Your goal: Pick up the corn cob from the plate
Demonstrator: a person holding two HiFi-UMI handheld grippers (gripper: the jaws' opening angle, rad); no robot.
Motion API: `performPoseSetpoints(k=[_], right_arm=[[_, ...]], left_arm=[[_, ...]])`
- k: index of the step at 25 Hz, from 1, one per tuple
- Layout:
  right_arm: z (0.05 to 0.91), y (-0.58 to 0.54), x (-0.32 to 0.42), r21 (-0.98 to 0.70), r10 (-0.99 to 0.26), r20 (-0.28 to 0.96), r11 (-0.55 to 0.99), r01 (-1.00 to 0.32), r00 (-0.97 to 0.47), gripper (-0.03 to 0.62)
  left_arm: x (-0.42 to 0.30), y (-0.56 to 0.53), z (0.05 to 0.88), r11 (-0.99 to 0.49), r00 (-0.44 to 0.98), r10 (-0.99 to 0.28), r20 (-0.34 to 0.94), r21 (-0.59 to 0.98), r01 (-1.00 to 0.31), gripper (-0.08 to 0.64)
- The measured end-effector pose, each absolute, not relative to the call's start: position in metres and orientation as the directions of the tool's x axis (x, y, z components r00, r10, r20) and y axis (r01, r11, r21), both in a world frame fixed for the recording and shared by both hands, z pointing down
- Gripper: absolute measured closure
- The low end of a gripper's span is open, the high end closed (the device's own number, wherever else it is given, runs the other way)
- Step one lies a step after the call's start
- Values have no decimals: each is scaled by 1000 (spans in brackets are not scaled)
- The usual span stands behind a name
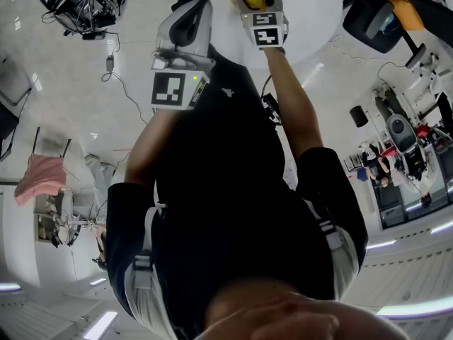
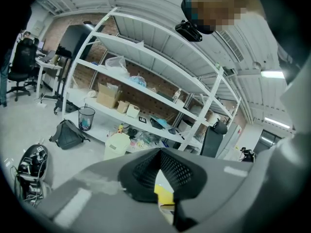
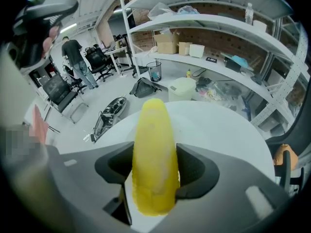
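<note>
1. looks like a robotics lab / workshop w/ an office corner, not a home.
2. far side: tall white metal shelving against a brick wall, stacked w/ cardboard boxes & misc. clutter.
3. far left: office chairs & desks, a person standing by them.
4. bare pale floor w/ loose cables, a backpack, a wire waste bin & dark equipment lying about.
5. near: round white table.
6. overhead: strip lights, industrial-type ceiling.
</note>
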State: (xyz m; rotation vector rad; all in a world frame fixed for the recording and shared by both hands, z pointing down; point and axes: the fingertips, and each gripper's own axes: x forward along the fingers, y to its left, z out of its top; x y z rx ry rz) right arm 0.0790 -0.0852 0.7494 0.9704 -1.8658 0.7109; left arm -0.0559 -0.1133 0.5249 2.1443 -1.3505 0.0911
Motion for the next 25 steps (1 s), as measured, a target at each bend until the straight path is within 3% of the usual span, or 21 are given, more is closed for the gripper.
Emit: performPoseSetpoints(k=[25], right_arm=[[669,-100,60,-87,-468,801,526,-846,-373,327]], left_arm=[[-57,-99,470,-329,464,-842,276,418,-847,560]])
